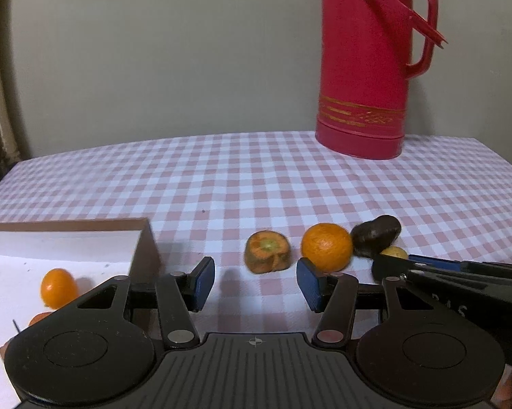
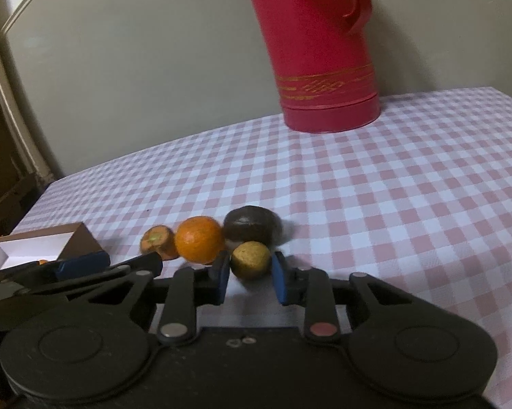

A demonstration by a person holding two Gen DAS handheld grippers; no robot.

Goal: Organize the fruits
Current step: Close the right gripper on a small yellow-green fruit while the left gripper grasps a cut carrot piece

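Note:
Several fruits lie in a row on the checked tablecloth: a cut orange-green piece (image 1: pixel 267 251) (image 2: pixel 158 241), a round orange (image 1: pixel 326 247) (image 2: pixel 199 239), a dark brown fruit (image 1: pixel 375 235) (image 2: pixel 252 227) and a small yellow-green fruit (image 2: pixel 250 259) (image 1: pixel 394 252). My left gripper (image 1: pixel 255 284) is open, just short of the cut piece and the orange. My right gripper (image 2: pixel 250 276) is open with its blue pads on either side of the yellow-green fruit, apart from it. A small orange fruit (image 1: pixel 58 288) lies in the white-lined cardboard box (image 1: pixel 143 248) at left.
A tall red thermos jug (image 1: pixel 368 64) (image 2: pixel 320 47) stands at the back of the table near the wall. The box (image 2: pixel 51 243) sits at the table's left front. The right gripper's fingers reach in from the right in the left wrist view.

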